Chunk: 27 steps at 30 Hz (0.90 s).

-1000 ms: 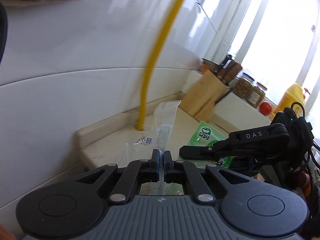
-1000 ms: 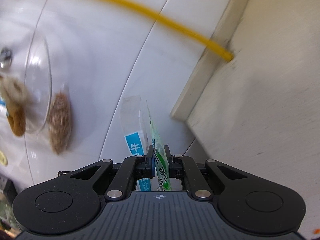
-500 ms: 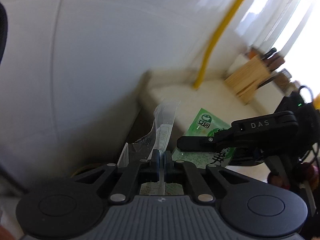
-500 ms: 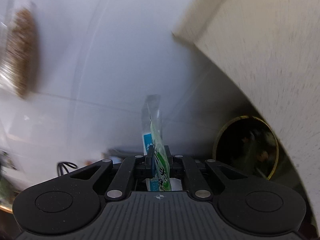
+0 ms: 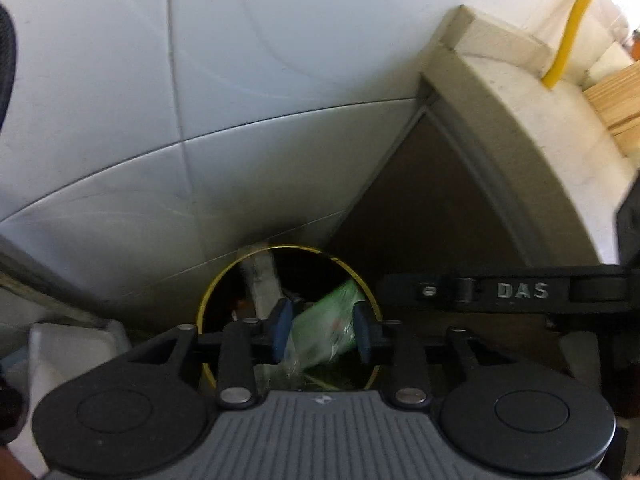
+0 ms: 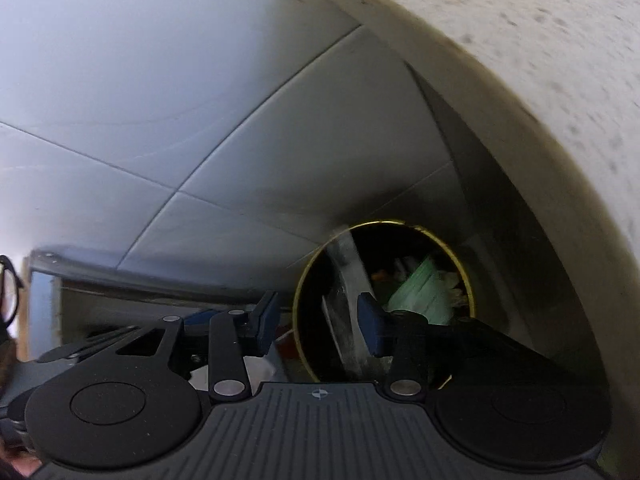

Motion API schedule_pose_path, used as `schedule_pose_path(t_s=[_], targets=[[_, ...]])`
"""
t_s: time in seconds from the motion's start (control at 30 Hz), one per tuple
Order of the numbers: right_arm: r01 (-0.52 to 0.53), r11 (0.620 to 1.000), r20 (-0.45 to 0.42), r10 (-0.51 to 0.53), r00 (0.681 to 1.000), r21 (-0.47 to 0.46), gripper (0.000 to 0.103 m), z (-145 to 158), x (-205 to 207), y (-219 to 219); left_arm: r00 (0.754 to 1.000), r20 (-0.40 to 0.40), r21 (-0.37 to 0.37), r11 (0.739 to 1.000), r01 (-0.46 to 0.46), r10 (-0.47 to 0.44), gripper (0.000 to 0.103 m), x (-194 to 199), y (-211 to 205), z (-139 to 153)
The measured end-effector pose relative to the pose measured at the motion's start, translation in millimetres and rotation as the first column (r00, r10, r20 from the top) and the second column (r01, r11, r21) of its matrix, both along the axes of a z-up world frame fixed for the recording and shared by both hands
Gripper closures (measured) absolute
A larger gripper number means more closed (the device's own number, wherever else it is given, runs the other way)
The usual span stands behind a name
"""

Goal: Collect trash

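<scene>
Wrappers released over the round black bin with the gold rim [image 5: 208, 300].

Left gripper [image 5: 322, 334] spread wide, gripping nothing, poised directly above the bin mouth. Green plastic snack wrapper [image 5: 328, 320] seen between the blue pads [image 5: 280, 330] but loose, lying inside the bin below, long axis slanted up to the right; clear plastic wrapper [image 5: 262, 280] propped against the near-left inner wall. Right gripper [image 6: 318, 326] likewise spread and empty (offset toward the bin's left rim). Next call, probably: straight retreat upward, back toward the pale stone counter [image 5: 520, 128].
</scene>
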State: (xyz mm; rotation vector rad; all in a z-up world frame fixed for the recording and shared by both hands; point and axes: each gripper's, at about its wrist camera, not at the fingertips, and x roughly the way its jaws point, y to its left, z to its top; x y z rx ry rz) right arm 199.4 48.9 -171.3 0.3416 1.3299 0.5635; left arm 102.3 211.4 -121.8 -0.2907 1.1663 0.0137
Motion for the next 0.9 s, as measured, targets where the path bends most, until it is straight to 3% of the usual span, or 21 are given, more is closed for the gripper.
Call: schedule_pose_path(t_s=[0.1,0.2,0.23,0.43,0.7,0.9], targets=[[0.015,1.0,0.03,-0.015,0.999,-0.002,0.049,16,-15,-7,0.999,0.04,0.023,1.0,0.001,-0.002,0.067,-5,0,8],[0.033,0.999,0.119,-0.03,0.992,-0.023,0.044,45,-28,-15,0.994,0.107,0.076,0.997,-0.024,0.016,0.066,-11,-1,21],[0.044,0.999,0.152,-0.039,0.988,-0.03,0.038,55,-35,-17,0.992,0.127,0.085,0.996,-0.034,0.023,0.066,-11,1,27],[0.115,0.991,0.311,-0.088,0.946,-0.07,0.035,93,-51,-22,0.966,0.256,0.111,0.992,-0.062,0.032,0.062,-15,-4,52],[0.162,0.981,0.393,-0.109,0.913,-0.105,0.032,109,-65,-15,0.955,0.296,0.068,0.997,-0.036,0.014,0.059,-21,-9,61],[0.179,0.976,0.388,-0.119,0.914,-0.124,0.032,106,-68,-11,0.959,0.282,0.047,0.999,-0.015,0.001,0.058,-28,-14,64]])
